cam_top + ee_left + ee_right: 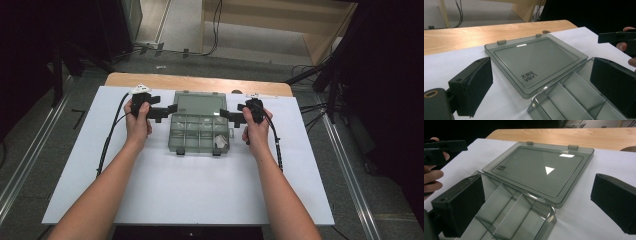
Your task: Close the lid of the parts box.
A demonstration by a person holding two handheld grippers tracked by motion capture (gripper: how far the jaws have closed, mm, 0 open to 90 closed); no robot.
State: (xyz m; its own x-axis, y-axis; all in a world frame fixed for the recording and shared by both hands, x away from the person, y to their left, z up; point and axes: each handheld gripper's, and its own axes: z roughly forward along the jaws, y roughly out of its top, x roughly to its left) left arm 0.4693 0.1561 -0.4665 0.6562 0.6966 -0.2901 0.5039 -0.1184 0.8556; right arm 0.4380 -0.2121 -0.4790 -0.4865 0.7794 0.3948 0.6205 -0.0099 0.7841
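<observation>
The smoky translucent plastic compartment box (200,134) lies on the white counter (165,190) between the two claws, its flat tinted lid (199,104) swung fully back and resting flat on the counter beyond the tray. The left claw (170,109) sits just beside the box's left edge at the hinge line, jaws spread wide with nothing between them; in the left gripper view its pads (472,85) frame the lid (536,60) ahead and the tray's dividers (571,97) just ahead to the right. The right claw (225,116) mirrors it at the box's right edge, also spread and empty, with the lid (541,172) ahead of it and the tray (511,217) close in front on its left.

Both claws flank the hinge, probably so each can take one side of the lid or steady the tray evenly.

The box's long axis runs from one claw to the other. Its latches (180,151) point toward the person, the lid's clasp tabs (502,42) away. A small pale item (221,141) lies in a compartment near the right claw.
</observation>
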